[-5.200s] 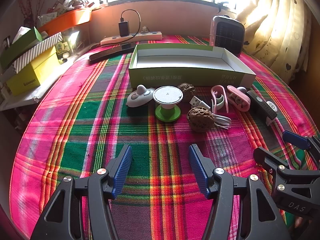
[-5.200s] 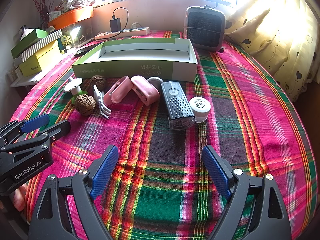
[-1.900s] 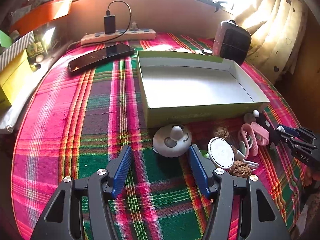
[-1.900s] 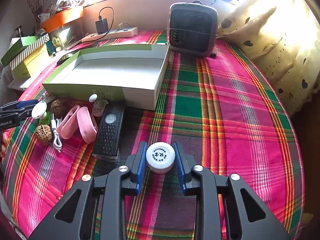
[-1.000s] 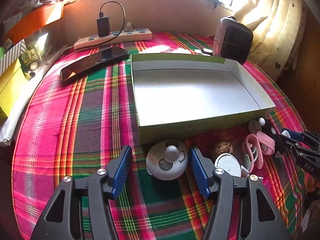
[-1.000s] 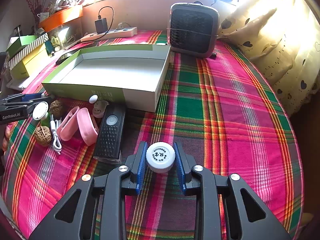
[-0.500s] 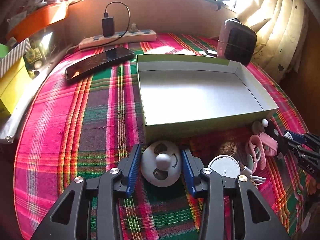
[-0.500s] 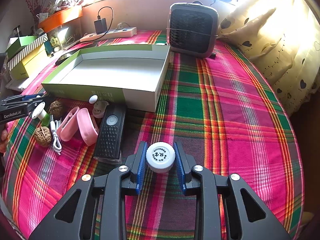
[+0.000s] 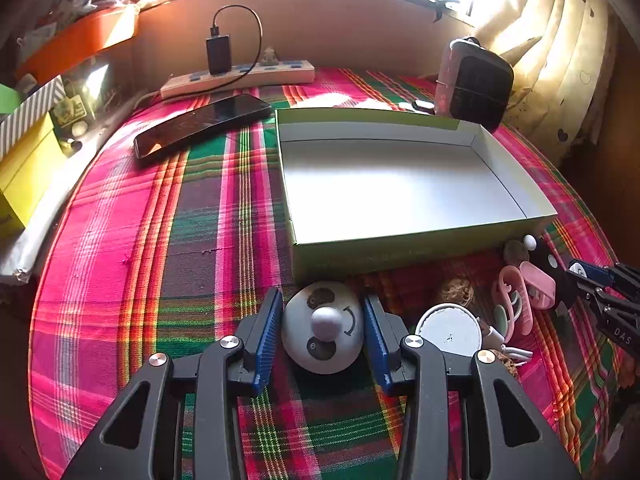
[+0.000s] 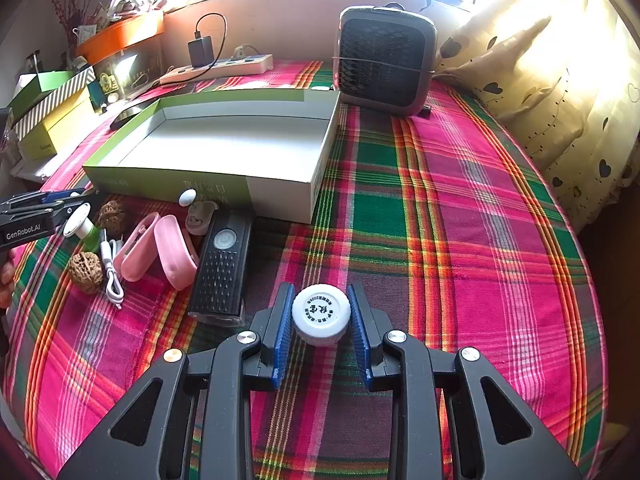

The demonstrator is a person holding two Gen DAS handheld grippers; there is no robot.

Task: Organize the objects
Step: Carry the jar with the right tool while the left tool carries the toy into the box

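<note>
My left gripper [image 9: 323, 334] is shut on a round grey panda-faced gadget [image 9: 322, 327] on the plaid cloth, just in front of the open green-and-white box [image 9: 404, 240]. In the right wrist view my right gripper [image 10: 321, 330] is shut on a small white round jar [image 10: 321, 313], right of a black remote-like device [image 10: 220, 268]. Left of that lie two pink clips [image 10: 158, 252], a white cable [image 10: 112, 276], two walnuts [image 10: 85, 266] and a white-topped green stand [image 10: 82, 222]. The left gripper [image 10: 48, 210] shows at that view's left edge.
A grey fan heater [image 10: 384, 62] stands behind the box's right corner. A black phone [image 9: 200, 126] and a power strip with a charger [image 9: 240, 76] lie at the back left. Yellow and striped boxes [image 10: 52, 108] sit off the table's left side. Curtain [image 10: 560, 80] on the right.
The left gripper's jaws have closed onto the panda-faced gadget, which lay loose between them a second ago. The right gripper and its white jar have stayed put.
</note>
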